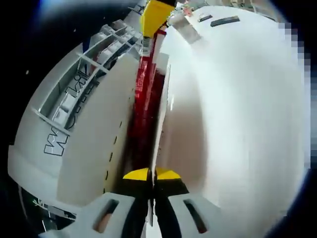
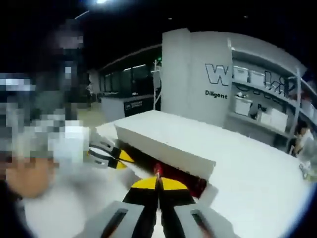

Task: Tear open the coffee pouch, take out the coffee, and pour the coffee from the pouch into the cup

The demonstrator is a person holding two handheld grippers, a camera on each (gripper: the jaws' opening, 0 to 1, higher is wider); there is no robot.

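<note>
The red coffee pouch (image 1: 147, 94) runs edge-on straight up the left gripper view from between my left gripper's (image 1: 152, 174) yellow-tipped jaws, which are shut on its near end. At its far end a yellow jaw tip of my right gripper (image 1: 156, 17) meets it. In the right gripper view my right gripper (image 2: 158, 184) is shut on the pouch (image 2: 181, 177), which stretches along the edge of the white table (image 2: 163, 141). My left gripper (image 2: 111, 156) comes in from the left at the pouch's other end.
The white table (image 1: 237, 109) spreads to the right, with a small dark object (image 1: 225, 20) and a pale one (image 1: 185, 27) far off on it. Shelves with white bins (image 2: 257, 109) and a lettered white wall (image 2: 218, 74) stand behind. A person's hand (image 2: 25, 178) is at the left.
</note>
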